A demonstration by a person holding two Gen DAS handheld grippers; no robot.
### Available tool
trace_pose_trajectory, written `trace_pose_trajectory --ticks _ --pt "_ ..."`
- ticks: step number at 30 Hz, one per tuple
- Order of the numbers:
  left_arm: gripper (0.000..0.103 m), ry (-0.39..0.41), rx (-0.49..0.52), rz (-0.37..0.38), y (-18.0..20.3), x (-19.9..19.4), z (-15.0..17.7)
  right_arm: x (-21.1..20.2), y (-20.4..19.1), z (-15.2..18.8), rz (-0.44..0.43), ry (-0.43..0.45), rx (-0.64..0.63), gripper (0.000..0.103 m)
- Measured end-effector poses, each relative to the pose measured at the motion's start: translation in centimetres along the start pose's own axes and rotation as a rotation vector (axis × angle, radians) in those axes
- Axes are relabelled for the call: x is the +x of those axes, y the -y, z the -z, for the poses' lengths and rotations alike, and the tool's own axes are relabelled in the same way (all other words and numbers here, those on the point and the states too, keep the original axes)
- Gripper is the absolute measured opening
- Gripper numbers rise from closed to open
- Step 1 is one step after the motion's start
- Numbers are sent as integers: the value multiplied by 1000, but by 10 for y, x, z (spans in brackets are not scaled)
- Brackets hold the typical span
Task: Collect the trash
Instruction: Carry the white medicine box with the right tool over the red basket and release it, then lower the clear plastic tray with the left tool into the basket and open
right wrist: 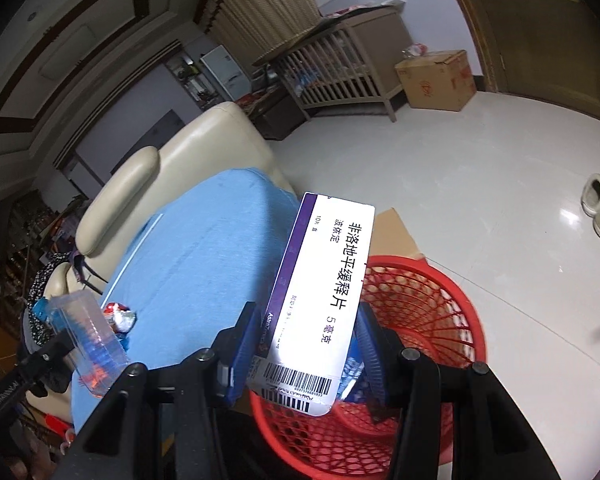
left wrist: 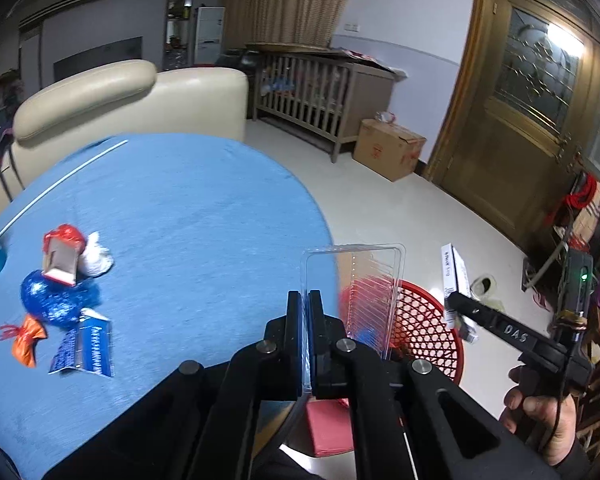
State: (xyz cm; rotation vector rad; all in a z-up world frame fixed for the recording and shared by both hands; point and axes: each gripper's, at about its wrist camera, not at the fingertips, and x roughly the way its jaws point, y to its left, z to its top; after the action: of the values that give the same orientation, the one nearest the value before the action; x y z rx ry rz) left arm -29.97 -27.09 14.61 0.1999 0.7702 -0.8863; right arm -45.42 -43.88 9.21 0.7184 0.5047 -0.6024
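Blue-clothed worktop [left wrist: 180,208], red basket [right wrist: 420,320] beside it at 3 o'clock.
Left tongs [left wrist: 305,308] pinch a clear tray [left wrist: 356,292]; right tongs [right wrist: 306,340] clamp a medicine box [right wrist: 324,276] above the basket. Early release could bounce either off the rim; wrappers [left wrist: 60,292] wait at 9 o'clock.

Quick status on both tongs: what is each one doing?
Left tongs: shut on the clear plastic tray.
Right tongs: shut on the white and purple medicine box, above the red basket.

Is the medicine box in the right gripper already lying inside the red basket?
No. The right gripper is shut on the medicine box, which is held above the red basket, not resting in it.
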Motion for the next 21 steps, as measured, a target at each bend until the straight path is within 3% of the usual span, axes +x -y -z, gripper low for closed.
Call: trace_pose_trajectory --ticks 9,12,13,14,21 --pt "3 -28 51 23 26 14 -2 20 27 13 37 -73 32 52" --pt "3 -36 63 30 33 19 -3 26 37 17 49 -103 56 55" --pt "3 -38 67 32 36 20 -3 26 41 18 52 -106 69 61" --pt "3 -42 71 36 39 22 -4 25 45 19 53 -102 88 68" --pt "3 -66 102 61 58 34 -1 6 59 12 61 -28 127 69"
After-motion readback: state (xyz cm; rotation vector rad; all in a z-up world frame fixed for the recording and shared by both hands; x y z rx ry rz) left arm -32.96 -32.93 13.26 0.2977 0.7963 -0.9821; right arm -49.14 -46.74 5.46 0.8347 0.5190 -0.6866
